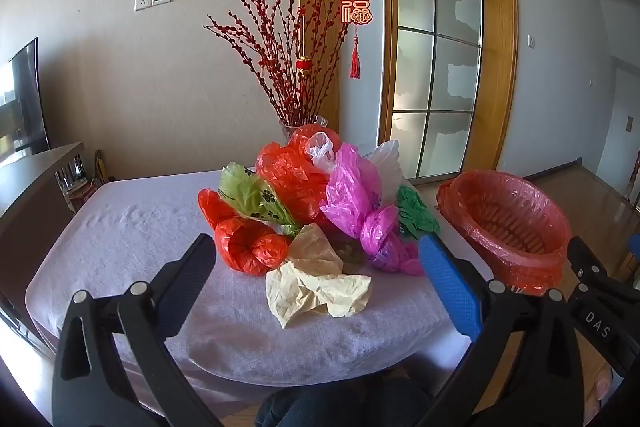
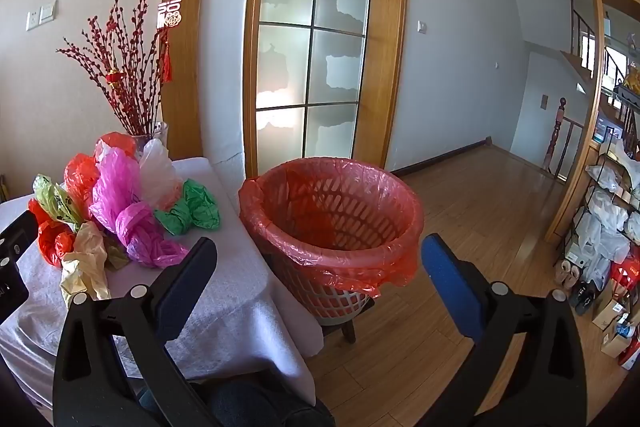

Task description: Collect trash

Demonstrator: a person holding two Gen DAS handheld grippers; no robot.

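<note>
A heap of crumpled plastic bags lies on the table with the pale cloth: a cream bag at the front, a red bag, a pink bag, a light green bag and a dark green bag. My left gripper hovers open just short of the cream bag, nothing between its fingers. To the right of the table stands a white basket lined with a red bag. My right gripper is open in front of the basket and holds nothing.
A glass vase of red branches stands behind the heap by the wall. A TV on a low cabinet is at the left. Wooden floor stretches right toward shelves with bags and boxes. The basket rests on a small stool.
</note>
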